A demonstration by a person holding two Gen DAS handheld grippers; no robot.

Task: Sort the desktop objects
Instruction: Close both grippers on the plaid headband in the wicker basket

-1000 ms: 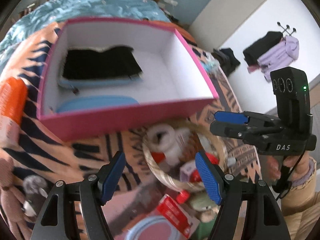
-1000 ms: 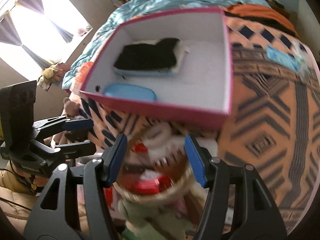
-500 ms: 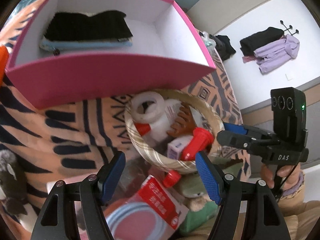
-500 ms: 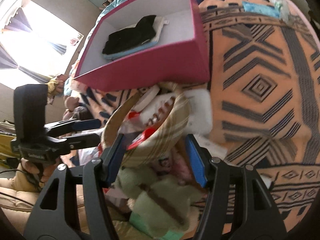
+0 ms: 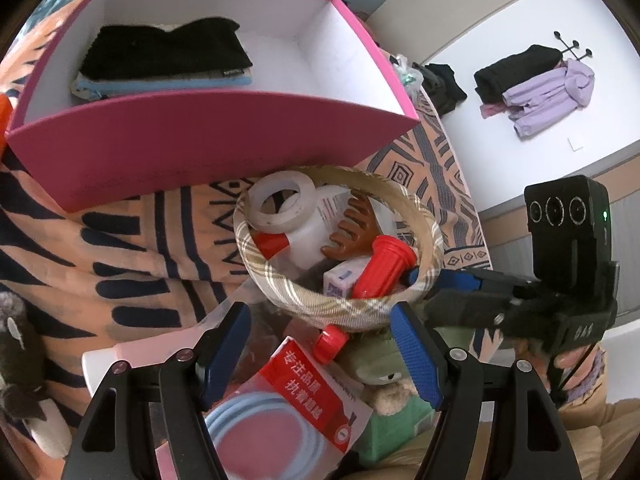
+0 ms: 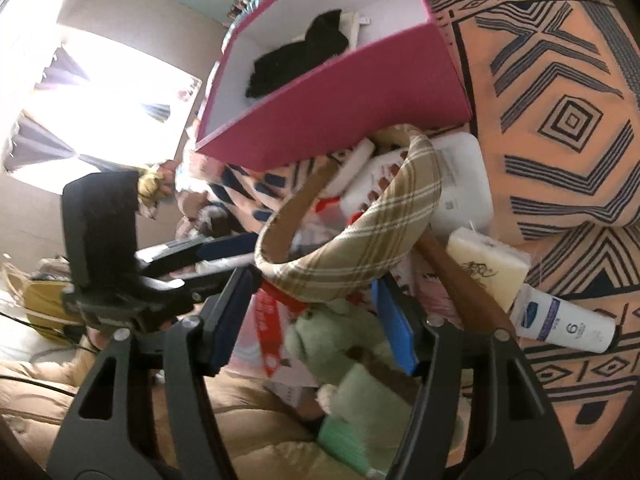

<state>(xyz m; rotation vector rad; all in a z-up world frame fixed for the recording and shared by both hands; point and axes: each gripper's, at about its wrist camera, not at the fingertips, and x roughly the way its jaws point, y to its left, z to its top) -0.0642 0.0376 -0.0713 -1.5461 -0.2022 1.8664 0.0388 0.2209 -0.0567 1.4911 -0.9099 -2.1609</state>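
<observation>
Both grippers spread-fingered, the right gripper point(image 6: 316, 316) straddles the padded beige plaid headband point(image 6: 360, 248), needing closure before lifting toward the pink-walled cardboard box point(image 5: 208, 148).

Left gripper point(image 5: 320, 354): my black plastic frame with triangular cut-outs, silver screws on the arms beside the pink box point(image 5: 208, 152), blue ribbed pads on both fingers.
Right gripper point(image 6: 316, 312): I see the same black frame, silver screws and blue pads below that pink box.
Right gripper body, left view point(image 5: 568, 264): black camera block with three round lenses, a small green light, pale lettering lower down, a thin black cable trailing beneath.
Clothing: I wear tan trousers or a tan garment under both grippers; a lilac knitted cuff shows by the cable.
</observation>
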